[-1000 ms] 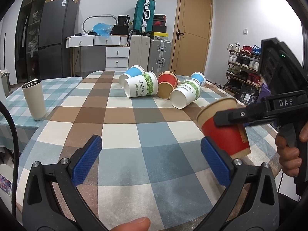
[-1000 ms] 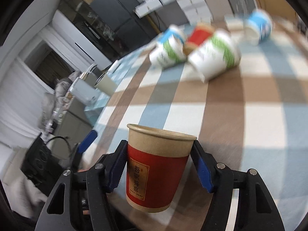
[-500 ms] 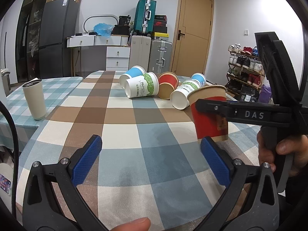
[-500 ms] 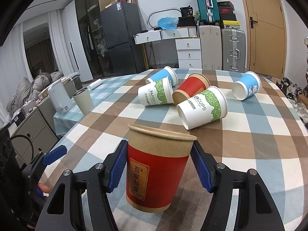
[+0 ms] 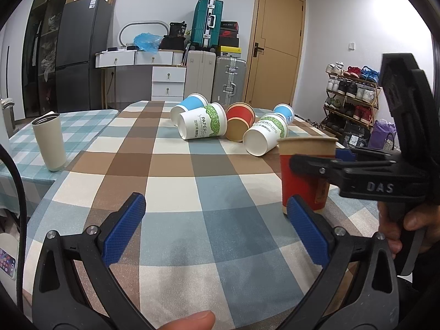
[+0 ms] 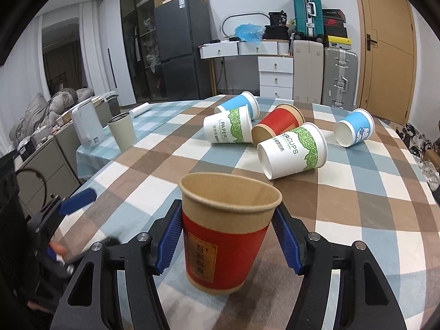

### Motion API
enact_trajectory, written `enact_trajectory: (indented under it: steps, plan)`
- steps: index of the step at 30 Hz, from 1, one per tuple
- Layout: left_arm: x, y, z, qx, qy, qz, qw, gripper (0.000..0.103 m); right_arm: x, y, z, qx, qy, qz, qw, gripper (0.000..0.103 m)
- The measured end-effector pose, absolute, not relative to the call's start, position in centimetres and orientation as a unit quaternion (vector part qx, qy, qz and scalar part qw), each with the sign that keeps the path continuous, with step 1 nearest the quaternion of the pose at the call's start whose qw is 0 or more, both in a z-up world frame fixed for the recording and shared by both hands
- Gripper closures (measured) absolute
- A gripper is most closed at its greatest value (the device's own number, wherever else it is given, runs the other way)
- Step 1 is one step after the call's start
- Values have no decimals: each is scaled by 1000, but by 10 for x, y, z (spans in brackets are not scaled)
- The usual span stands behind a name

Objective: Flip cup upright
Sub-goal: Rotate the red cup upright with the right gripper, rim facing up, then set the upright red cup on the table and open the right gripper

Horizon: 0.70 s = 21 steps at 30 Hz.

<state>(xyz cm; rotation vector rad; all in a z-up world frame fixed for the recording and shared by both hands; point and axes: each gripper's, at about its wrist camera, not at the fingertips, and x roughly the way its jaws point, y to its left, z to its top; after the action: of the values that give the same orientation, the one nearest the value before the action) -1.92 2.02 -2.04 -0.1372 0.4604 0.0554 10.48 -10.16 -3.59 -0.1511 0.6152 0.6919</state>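
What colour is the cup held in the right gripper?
Red cup with a kraft-brown rim band, clearest in the right wrist view.

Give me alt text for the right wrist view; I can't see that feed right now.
The right gripper holds a red and kraft paper cup upright, mouth up, between its blue pads, over the checked tablecloth. Behind it five paper cups lie on their sides: two white and green, two blue, one red.

**Red cup upright at three o'clock**

The right gripper [image 5: 308,162] clasps a red paper cup [image 5: 304,174], mouth up, on the checked counter [image 5: 192,192]. At twelve o'clock five paper cups [image 5: 231,125] lie tipped over. A cream tumbler [image 5: 49,141] stands at nine o'clock. The left gripper [image 5: 217,233] gapes, empty, at six o'clock.
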Motion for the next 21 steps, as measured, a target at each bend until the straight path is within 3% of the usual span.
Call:
enact_trajectory:
  steps: [15,16,18,21]
  plan:
    - [-19,21,-21,-68,227,28,971,1,73,-111,-50,-120,275,360,884,36]
    - [-20,21,-21,-68,227,28,971,1,73,-112,-51,-117,277,363,882,35]
    - [-19,21,-21,-68,226,27,971,1,73,-115,-51,-111,272,362,885,21]
    - [-19,20,-20,-66,227,27,971,1,71,-124,-48,-91,254,366,891,8]
